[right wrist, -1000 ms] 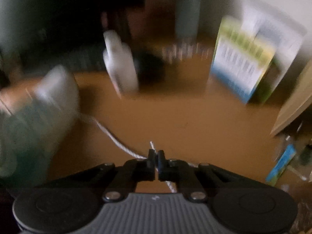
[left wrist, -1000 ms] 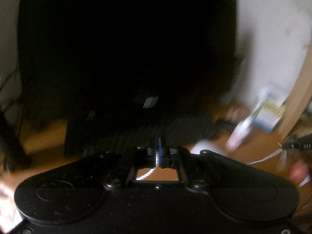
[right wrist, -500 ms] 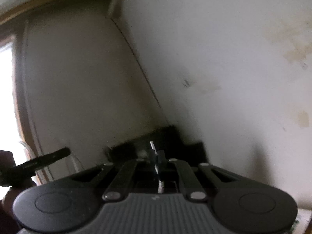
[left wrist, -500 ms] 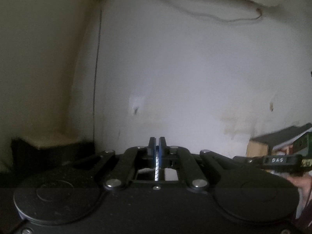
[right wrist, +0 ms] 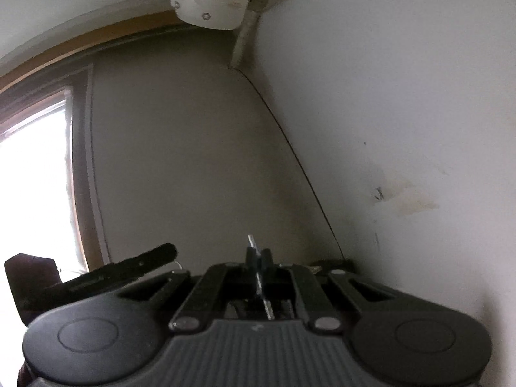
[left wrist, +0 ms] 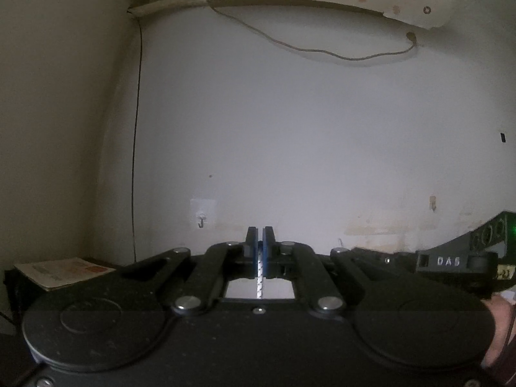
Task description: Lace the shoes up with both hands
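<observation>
both cameras face a bare wall [left wrist: 290, 122] and its corner; no shoe shows in either view, so it must lie behind and below the tools. the left gripper [left wrist: 260, 242] is clamped on a white lace [left wrist: 260, 285] running back along its fingers. the right gripper [right wrist: 258, 254] likewise pinches a lace end [right wrist: 252, 242], whose tip pokes past the jaws, seen only there. only the left view shows the other tool [left wrist: 458, 261], close at its right.

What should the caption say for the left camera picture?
Left gripper pinches a white shoelace, pointing at a bare wall.
</observation>
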A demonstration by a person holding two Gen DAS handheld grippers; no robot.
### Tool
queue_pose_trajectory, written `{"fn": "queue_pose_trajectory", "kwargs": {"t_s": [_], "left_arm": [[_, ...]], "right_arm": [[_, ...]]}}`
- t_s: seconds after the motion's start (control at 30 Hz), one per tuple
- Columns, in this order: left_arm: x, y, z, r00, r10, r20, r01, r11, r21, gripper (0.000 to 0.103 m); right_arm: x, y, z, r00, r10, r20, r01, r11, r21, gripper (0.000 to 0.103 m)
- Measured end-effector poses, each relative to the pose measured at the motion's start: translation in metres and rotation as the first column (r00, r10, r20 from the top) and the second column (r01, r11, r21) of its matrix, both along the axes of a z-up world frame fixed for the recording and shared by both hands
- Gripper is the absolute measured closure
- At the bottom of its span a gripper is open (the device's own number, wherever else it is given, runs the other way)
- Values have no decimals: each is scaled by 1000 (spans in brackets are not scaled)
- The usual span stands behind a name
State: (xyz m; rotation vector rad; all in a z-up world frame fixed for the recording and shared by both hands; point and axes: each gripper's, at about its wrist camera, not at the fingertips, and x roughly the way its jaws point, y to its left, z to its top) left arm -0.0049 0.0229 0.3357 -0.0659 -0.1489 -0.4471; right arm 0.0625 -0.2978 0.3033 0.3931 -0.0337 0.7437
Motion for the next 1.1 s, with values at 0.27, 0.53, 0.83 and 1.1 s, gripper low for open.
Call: {"fn": "queue_pose_trajectory", "kwargs": {"t_s": [0.27, 0.53, 0.83, 1.1], "left_arm": [[-7, -2, 7, 999, 39, 20, -39, 999, 5, 103], [-14, 47, -116, 899, 400, -176, -336, 891, 306, 103], [-1, 71, -299, 626, 421, -657, -171, 896, 411, 94], [7, 20, -330, 629, 228, -743, -33, 963, 268, 76]], "right_arm": [[6, 12, 8, 999, 23, 29, -22, 999, -25, 101], [-1, 19, -72, 999, -31, -40, 16, 948, -319, 101], [-8, -20, -209, 933, -163, -320, 14, 907, -421, 101], [-3, 34, -311, 867, -11, -499, -213, 896, -390, 101]]}}
